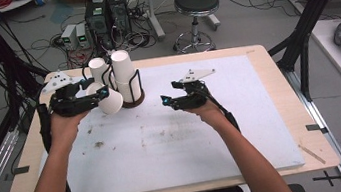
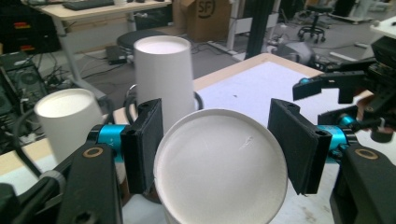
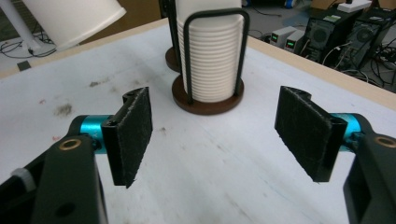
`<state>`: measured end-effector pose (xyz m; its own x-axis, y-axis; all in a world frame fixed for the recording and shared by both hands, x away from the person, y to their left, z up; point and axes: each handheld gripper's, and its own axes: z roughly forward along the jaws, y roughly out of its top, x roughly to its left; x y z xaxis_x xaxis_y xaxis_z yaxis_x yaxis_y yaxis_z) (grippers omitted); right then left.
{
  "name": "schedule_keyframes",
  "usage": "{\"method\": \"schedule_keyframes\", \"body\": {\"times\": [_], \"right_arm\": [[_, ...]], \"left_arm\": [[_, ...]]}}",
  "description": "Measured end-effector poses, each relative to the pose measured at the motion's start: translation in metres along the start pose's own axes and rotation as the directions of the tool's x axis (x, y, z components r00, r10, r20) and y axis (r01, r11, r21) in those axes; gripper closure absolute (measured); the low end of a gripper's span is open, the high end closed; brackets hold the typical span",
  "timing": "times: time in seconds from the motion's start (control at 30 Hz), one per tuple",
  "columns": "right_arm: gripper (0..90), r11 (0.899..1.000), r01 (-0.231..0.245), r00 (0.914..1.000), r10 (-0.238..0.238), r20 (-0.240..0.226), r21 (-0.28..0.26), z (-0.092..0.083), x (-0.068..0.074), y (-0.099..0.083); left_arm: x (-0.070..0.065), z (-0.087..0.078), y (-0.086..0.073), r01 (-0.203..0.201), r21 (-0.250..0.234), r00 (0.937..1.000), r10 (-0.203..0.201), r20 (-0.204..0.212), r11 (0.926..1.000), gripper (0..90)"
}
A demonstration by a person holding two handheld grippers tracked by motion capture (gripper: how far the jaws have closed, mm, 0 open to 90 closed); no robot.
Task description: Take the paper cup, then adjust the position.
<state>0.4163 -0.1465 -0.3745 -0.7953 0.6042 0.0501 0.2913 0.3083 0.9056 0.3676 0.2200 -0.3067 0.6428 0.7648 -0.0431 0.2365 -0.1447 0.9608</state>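
A: Where is the cup (image 1: 109, 101) held?
B: Near the tabletop's far edge, clamped by the left gripper (image 1: 102, 91). The right gripper (image 1: 166, 101) is open and empty.
A: The risk?
B: The cup could be crushed if squeezed harder.

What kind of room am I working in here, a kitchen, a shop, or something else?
Most likely a lab or workshop, not a kitchen: desktop computer towers stand on the floor amid loose cables, a rolling stool sits behind the table, and black frame struts surround it.
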Motion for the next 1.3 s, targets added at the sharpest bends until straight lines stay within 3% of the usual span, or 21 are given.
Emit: {"method": "schedule_keyframes", "body": {"times": [0.17, 0.3, 0.57, 0.7, 0.87, 1.3], "right_arm": [[25.0, 1.000, 0.026, 0.9996, -0.026, 0.010, 0.001, -0.020, -0.010, -0.008], [24.5, 1.000, 0.019, 0.9998, -0.019, 0.001, 0.004, -0.033, -0.017, -0.015], [23.4, 1.000, 0.004, 1.0000, -0.004, 0.008, -0.007, -0.051, -0.028, -0.027], [22.8, 1.000, -0.004, 1.0000, 0.004, 0.000, -0.013, -0.059, -0.027, -0.030], [22.0, 1.000, 0.025, 0.9995, -0.025, -0.017, -0.005, -0.066, -0.025, -0.031], [21.9, 0.998, 0.043, 0.9970, -0.046, -0.062, -0.041, -0.081, -0.016, -0.042]], "left_arm": [[-0.014, 0.004, -0.004, -0.016, 0.002, 0.9994, 0.016, 0.031, 0.9999, 37.1], [-0.024, 0.009, -0.006, -0.044, 0.007, 0.9976, 0.043, 0.054, 0.9990, 37.1], [-0.034, 0.013, -0.009, -0.048, 0.003, 0.9958, 0.048, 0.077, 0.9988, 37.1], [-0.040, 0.014, -0.009, -0.056, -0.002, 0.9944, 0.056, 0.090, 0.9984, 37.1], [-0.046, 0.017, -0.009, -0.056, -0.014, 0.9919, 0.057, 0.113, 0.9983, 37.0], [-0.062, 0.025, -0.018, -0.086, 0.000, 0.9808, 0.085, 0.176, 0.9963, 37.1]]}}
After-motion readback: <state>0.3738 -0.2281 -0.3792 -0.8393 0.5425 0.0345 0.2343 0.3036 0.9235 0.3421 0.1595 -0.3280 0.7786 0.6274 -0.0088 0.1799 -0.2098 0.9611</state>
